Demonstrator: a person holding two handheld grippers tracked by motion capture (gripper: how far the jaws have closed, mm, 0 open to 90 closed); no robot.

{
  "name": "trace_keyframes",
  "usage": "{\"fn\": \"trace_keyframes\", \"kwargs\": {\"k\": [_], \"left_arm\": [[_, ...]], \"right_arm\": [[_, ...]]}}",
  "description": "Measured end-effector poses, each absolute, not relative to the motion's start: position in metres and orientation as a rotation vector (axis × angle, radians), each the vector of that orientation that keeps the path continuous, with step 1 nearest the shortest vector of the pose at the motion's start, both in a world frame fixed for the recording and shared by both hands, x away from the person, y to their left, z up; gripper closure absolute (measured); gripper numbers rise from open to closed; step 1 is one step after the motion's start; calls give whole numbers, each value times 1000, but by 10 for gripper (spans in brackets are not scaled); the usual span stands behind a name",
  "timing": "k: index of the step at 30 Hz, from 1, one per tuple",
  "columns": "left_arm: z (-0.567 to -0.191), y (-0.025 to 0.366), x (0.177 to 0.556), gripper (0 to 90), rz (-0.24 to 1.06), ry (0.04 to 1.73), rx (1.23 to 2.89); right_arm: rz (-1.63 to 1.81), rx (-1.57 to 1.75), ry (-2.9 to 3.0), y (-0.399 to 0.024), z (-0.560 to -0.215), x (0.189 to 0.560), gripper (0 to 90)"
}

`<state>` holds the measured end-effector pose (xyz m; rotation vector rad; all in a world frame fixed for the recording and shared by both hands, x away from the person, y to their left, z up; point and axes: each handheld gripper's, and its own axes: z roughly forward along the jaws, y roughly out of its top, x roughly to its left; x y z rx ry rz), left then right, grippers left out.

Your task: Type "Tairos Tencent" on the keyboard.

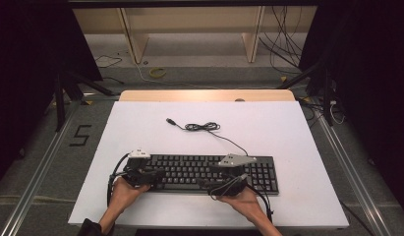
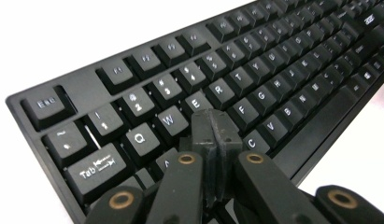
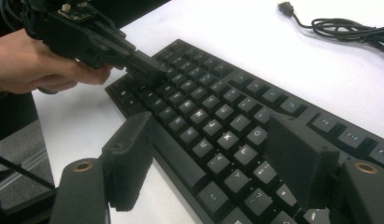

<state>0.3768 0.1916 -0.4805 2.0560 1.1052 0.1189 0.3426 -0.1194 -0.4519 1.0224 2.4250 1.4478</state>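
1. Your left claw sits closest to its own camera, jaws pressed flat together with nothing between them, tips resting on the keyboard around the S and D keys
2. You can read white legends on the keys near it: Esc, Tab, Q, W, E, R, T, F, G, C, V, and a row of function keys above
3. Your right claw stands wide, its two jaws spread over the keyboard's front edge near the Alt key; nothing lies gripped between them
4. From above, the black keyboard lies on the near part of the white table, with your left hand at its left end and your right hand towards its right
5. Its cable runs up from the back edge into a small coil, ending in a plug lying loose on the table
6. On the floor left of the table you have a black mark shaped like a 5
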Motion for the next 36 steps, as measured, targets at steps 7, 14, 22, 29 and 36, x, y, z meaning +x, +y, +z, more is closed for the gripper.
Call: {"fn": "trace_keyframes", "kwargs": {"k": [7,14,22,29,36], "left_arm": [[-480,191,377,894,119,1115,2061],[-478,191,375,843,127,1103,2039],[-473,194,371,706,130,1077,1983],[-469,194,368,485,113,1053,1927],[-465,195,364,370,105,1024,1872]], "right_arm": [[1442,1023,2434,-119,-454,340,329],[1448,1032,2425,-122,-453,340,328],[1456,1045,2399,-127,-450,342,329],[1460,1042,2382,-128,-448,343,336],[1463,1044,2375,-126,-447,343,363]]}}
